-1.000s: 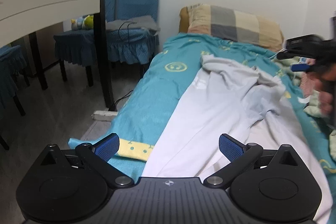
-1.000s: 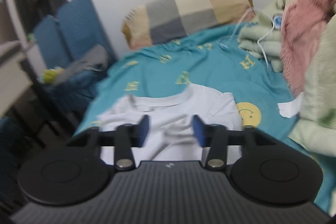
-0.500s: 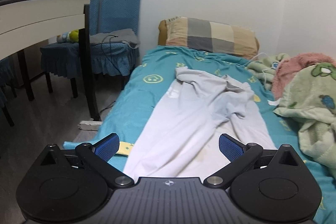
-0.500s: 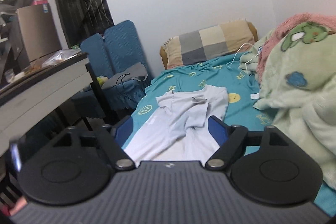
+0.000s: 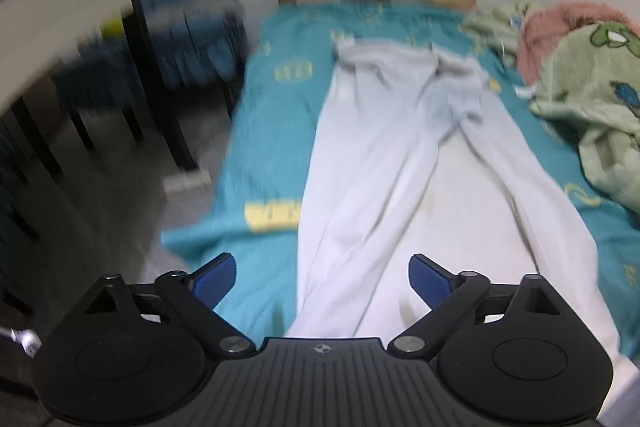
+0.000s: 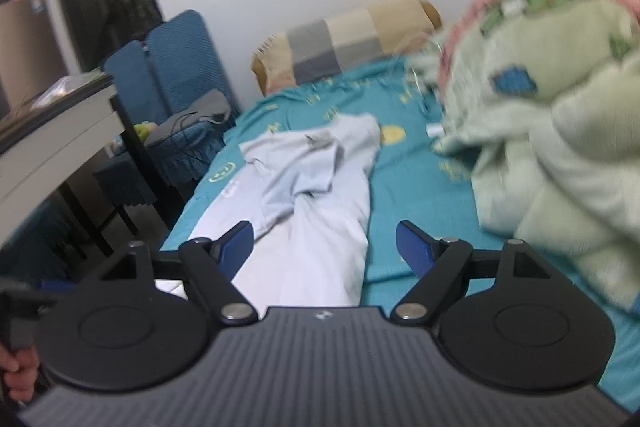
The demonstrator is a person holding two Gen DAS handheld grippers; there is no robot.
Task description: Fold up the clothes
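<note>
Garment: one white shirt [image 5: 404, 171] lies lengthwise on the teal bedsheet [image 5: 264, 131], collar end toward the pillow, hem end toward the grippers; its top part is bunched and turned over on itself
Left gripper: the left gripper [image 5: 322, 277] hangs over the hem end with its jaws wide but closing; cloth lies beneath the gap, and nothing is pinched between the blue pads
Right gripper: the right gripper [image 6: 324, 243] stands wide apart above the near end of the shirt and holds nothing
Risk, uneven grab: if the left pads close now, they may take only a ridge of cloth, or the sheet with it, and a lift would likely drag the bedding
Risk, crumple: the rumpled collar end is not flat, so I judge that any fold laid over it would set the creases in
Risk, snag: the green blanket [image 6: 552, 155] sits just beside the shirt on the right, and a wide sweep could catch it
Risk, blur: both views are smeared, so exact contact is hard to judge
Count, shirts: one
Count, grippers: two
Count, pillows: one checked pillow [image 6: 348, 41]
Count, blankets: one green, with a pink blanket [image 5: 568, 17] behind it
Count, chairs: two blue chairs [image 6: 176, 67] side by side
Count, tables: one table [image 6: 52, 131]
</note>
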